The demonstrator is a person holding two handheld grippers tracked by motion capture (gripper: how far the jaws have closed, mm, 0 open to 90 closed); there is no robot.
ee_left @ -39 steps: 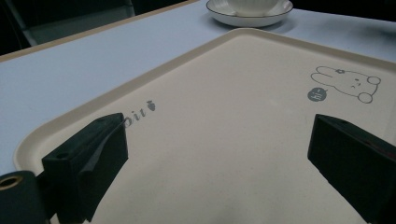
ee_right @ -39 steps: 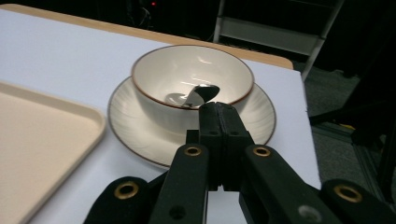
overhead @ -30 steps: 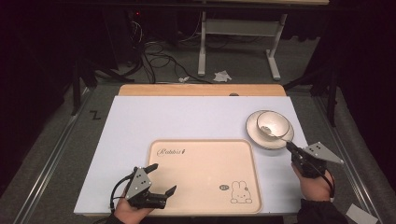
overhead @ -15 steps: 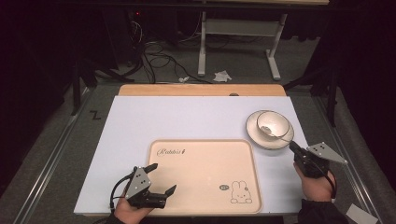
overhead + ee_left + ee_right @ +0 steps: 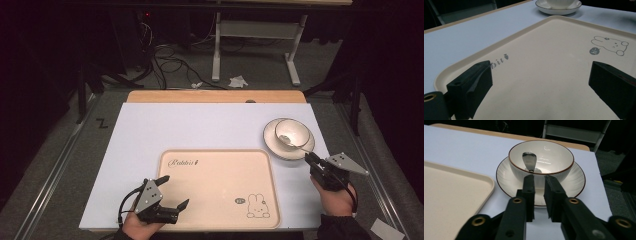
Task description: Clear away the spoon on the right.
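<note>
A white bowl (image 5: 294,131) with a brown rim sits on a white saucer (image 5: 272,142) at the table's right. In the bowl lies a metal spoon (image 5: 529,161), whose handle (image 5: 299,146) runs out over the rim toward me. My right gripper (image 5: 308,157) is just in front of the saucer, its jaws drawn close on the end of that handle (image 5: 539,178). A beige tray (image 5: 220,185) with a rabbit print lies at the front middle. Over the tray's near left corner my left gripper (image 5: 175,192) is held wide open with nothing between its jaws (image 5: 541,82).
The white table top (image 5: 200,125) has a wooden strip along its far edge. Beyond it on the floor are cables and a desk frame (image 5: 255,35). A dark mat borders the table on both sides.
The right gripper has shifted very slightly toward the near right beside the saucer. The left gripper, tray and bowl stay where they were.
</note>
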